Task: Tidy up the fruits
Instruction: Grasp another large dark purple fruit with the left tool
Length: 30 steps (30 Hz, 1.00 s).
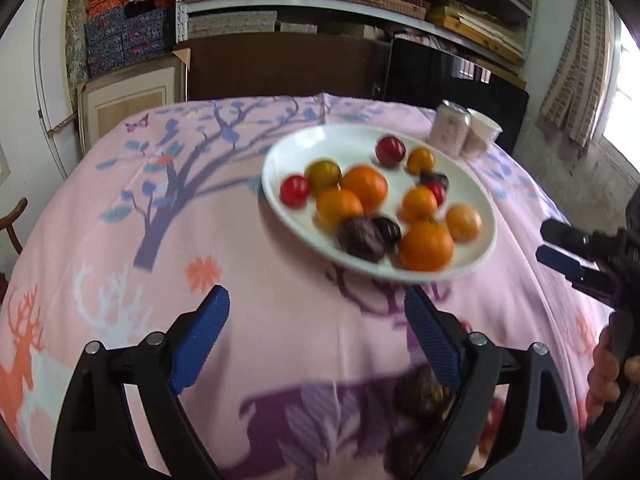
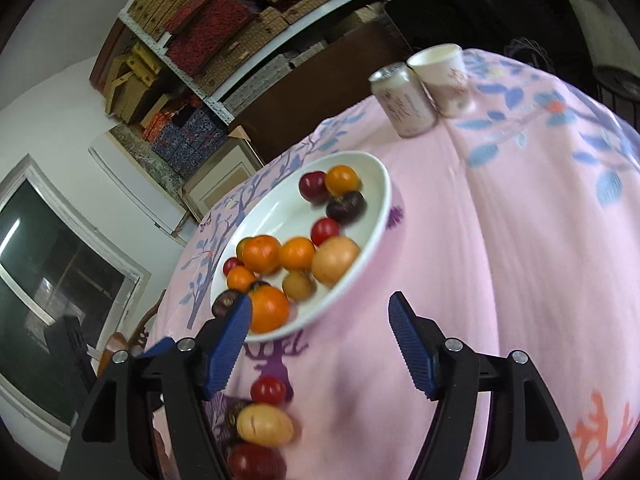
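Both sets of tongs are hovering spread wide over the tabletop (image 1: 280, 280), gripping nothing. The left tongs (image 1: 316, 312) are showing ribbed blue pads, with bare pink printed cloth lying between them. Just ahead of them the plate (image 1: 280, 196), white, smooth and oval, is holding round glossy fruits (image 1: 364, 186): orange, red, yellow and dark purple. The right tongs (image 2: 320, 312) are reaching at the plate's near rim, their left pad overlapping it. Loose fruits (image 2: 266, 424) are lying beneath them. Beyond the plate a can (image 2: 402, 100) and cup (image 2: 442, 80) are standing touching, near the far edge.
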### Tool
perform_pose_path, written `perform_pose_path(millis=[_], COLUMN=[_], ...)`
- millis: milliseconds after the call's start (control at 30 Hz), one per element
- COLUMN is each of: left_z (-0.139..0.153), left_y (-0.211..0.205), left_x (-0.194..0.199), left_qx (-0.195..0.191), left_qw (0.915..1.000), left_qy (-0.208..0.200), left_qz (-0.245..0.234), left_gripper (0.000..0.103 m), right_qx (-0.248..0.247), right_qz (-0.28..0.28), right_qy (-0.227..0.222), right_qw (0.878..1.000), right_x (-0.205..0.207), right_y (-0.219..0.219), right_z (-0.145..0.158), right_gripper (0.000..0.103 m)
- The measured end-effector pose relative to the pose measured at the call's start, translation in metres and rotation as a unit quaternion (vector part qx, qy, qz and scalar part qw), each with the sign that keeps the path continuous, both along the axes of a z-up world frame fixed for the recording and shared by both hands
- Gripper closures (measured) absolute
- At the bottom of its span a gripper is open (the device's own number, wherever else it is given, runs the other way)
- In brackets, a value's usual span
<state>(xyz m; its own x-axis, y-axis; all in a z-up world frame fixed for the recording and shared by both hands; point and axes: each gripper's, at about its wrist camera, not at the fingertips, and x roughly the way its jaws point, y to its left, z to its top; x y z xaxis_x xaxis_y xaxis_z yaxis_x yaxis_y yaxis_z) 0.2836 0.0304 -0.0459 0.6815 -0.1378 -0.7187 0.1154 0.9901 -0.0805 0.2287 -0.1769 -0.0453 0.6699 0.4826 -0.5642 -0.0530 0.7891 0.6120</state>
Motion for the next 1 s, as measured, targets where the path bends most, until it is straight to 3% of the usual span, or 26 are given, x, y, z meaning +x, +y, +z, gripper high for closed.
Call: perform_pose_path(millis=[167, 233, 500, 667, 800, 900, 1000], left_z=[-0.007, -0.012, -0.03, -0.032, -0.026, -0.023, -0.02], left_y=[-0.017, -0.024, -0.047, -0.042, -0.026, 0.0, 0.004], left_x=[-0.032, -0.035, -0.034, -0.025, -0.022, -0.016, -0.017], left_qx=[0.019, 0.03, 0.061, 0.058, 0.127, 0.101, 0.091], left_qw=[0.9989, 0.9981, 0.9937, 0.9946, 0.9913, 0.9945, 0.9956], left_qy=[-0.005, 0.001, 0.026, 0.039, 0.017, 0.027, 0.019], left_qz=[-0.043, -0.053, -0.091, -0.077, -0.03, 0.008, 0.008], left_gripper=[0.016, 0.016, 0.016, 0.006, 0.006, 0.007, 0.007], right_qx=[0.024, 0.029, 0.04, 0.034, 0.035, 0.037, 0.031], right_qz=[-0.009, -0.017, -0.013, -0.003, -0.004, -0.003, 0.006], right_qy=[-0.001, -0.003, 0.011, 0.006, 0.006, 0.006, 0.001], right_qw=[1.0, 0.999, 0.999, 0.999, 0.999, 0.999, 0.999], right_x=[-0.022, -0.023, -0.019, -0.02, -0.02, -0.02, -0.021], right_y=[-0.011, -0.016, -0.017, -0.012, -0.012, -0.013, -0.01], right_z=[0.0, 0.002, -0.001, 0.002, 0.002, 0.002, 0.003], right_gripper=[0.025, 0.021, 0.021, 0.02, 0.02, 0.02, 0.02])
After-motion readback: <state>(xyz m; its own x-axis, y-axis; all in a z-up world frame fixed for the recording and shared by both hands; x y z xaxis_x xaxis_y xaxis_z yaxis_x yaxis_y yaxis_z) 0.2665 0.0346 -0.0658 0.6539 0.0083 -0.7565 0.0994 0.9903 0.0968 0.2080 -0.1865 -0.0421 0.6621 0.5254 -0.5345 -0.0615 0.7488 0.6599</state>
